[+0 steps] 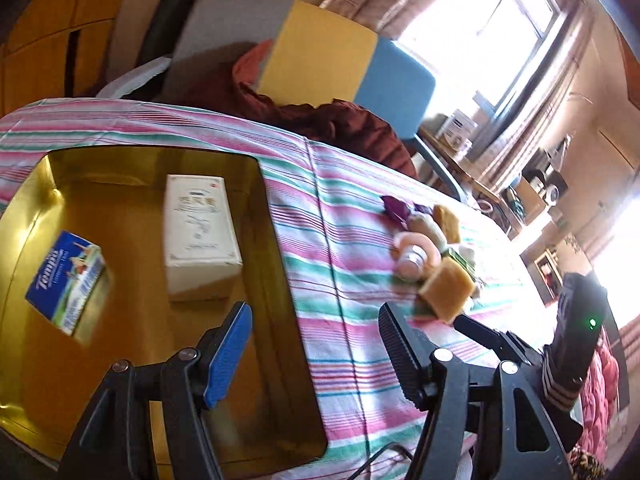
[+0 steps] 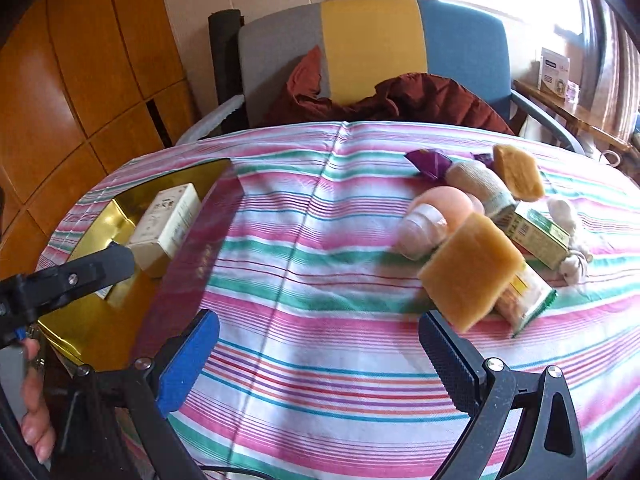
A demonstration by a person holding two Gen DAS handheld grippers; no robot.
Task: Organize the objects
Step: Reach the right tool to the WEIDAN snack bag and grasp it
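Note:
A gold-lined box [image 1: 36, 216] sits on the left of the striped cloth. Inside it are a white carton [image 1: 200, 236] and a blue Tempo tissue pack [image 1: 66, 280], which is tilted and blurred. My left gripper [image 1: 312, 320] is open and empty above the box's right wall. My right gripper [image 2: 320, 326] is open and empty over the bare cloth. To its right is a pile with a yellow sponge [image 2: 472, 268], a pink bottle [image 2: 432, 224], a rolled sock [image 2: 476, 184], a second sponge [image 2: 518, 176], a green carton [image 2: 538, 234], a purple wrapper [image 2: 426, 164] and a snack packet [image 2: 524, 300].
A grey, yellow and blue chair [image 2: 372, 44] with a dark red jacket [image 2: 420, 96] stands behind the table. Wooden cabinets [image 2: 72, 80] fill the left side. A side shelf [image 2: 568, 108] with boxes is at the right. A hand [image 2: 36, 400] holds the left gripper.

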